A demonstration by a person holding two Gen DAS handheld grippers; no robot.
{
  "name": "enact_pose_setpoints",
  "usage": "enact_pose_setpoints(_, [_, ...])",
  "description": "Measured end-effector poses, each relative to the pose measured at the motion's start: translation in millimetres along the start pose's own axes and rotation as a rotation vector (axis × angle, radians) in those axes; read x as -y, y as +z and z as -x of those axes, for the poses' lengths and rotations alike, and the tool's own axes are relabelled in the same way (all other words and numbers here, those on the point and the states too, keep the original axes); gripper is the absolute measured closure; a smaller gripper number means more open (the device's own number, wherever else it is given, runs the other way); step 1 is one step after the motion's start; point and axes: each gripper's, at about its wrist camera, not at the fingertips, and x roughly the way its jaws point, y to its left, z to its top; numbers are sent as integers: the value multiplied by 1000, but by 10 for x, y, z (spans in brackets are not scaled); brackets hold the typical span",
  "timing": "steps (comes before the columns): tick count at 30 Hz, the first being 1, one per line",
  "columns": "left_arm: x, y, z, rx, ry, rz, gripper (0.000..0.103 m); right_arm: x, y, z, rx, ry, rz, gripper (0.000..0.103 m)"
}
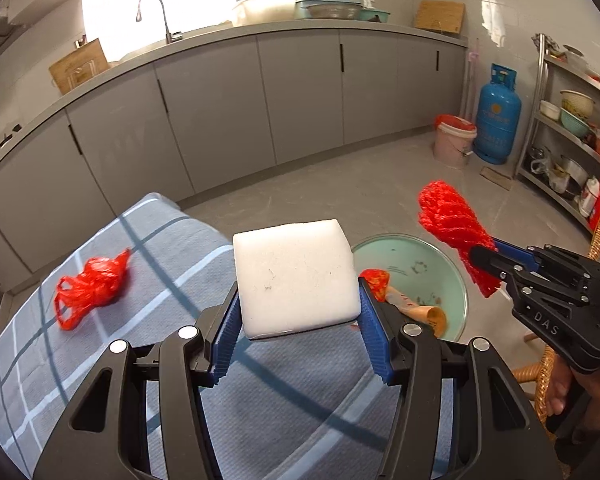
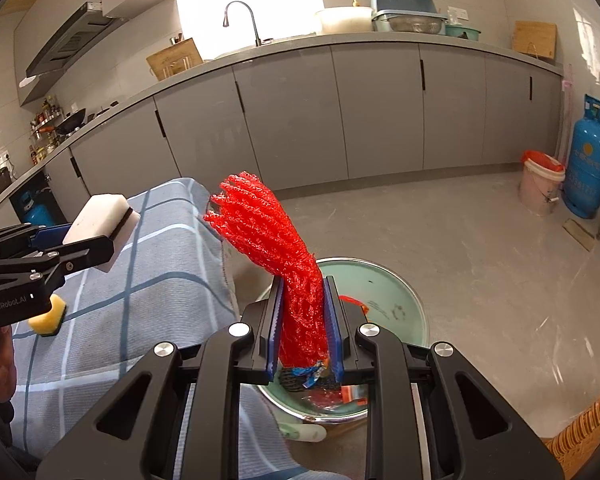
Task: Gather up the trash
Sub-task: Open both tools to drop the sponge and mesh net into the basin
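The left gripper (image 1: 298,312) is carrying a white foam block (image 1: 296,276), its jaws pinching the block's sides. The right gripper (image 2: 306,324) is clamping a red mesh net (image 2: 272,232) above the green bin (image 2: 400,304), apparently for dropping. 1 red bag (image 1: 90,288) is lying on the table (image 1: 172,248).

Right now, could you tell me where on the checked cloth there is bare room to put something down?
The cloth is mostly bare: a wide patch lies between the red bag near its left edge and the basin beyond its right edge. In the right wrist view, the yellow sponge takes the near left part. The basin already holds trash.
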Motion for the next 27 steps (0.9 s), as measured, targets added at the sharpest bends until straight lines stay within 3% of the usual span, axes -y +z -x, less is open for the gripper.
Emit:
enact_pose_setpoints(15, [430,99,-613,-64,-80,-55,48,431,6,-317,-50,-43,-38,81])
enact_pose_setpoints(20, [486,104,-736,-67,-116,-70,43,547,11,-461,-54,-57,-53,77])
enact_pose_setpoints(22, [512,108,-773,-67,-133,-76,42,595,-5,-541,-66,-58,-69,73])
enact_pose_setpoints(23, [528,106,-793,-69,-141,-81,40,630,-18,-583,-69,-58,-79,66])
enact_pose_setpoints(24, [543,101,-808,-73,-146,-86,37,664,-31,-616,-71,-59,-90,50])
enact_pose_setpoints(26, [572,85,-811,-58,-127,-98,18,715,-57,-637,-66,-77,-105,39])
enact_pose_setpoints(27, [570,82,-802,-53,-116,-100,17,735,-70,-644,-68,-81,-109,39])
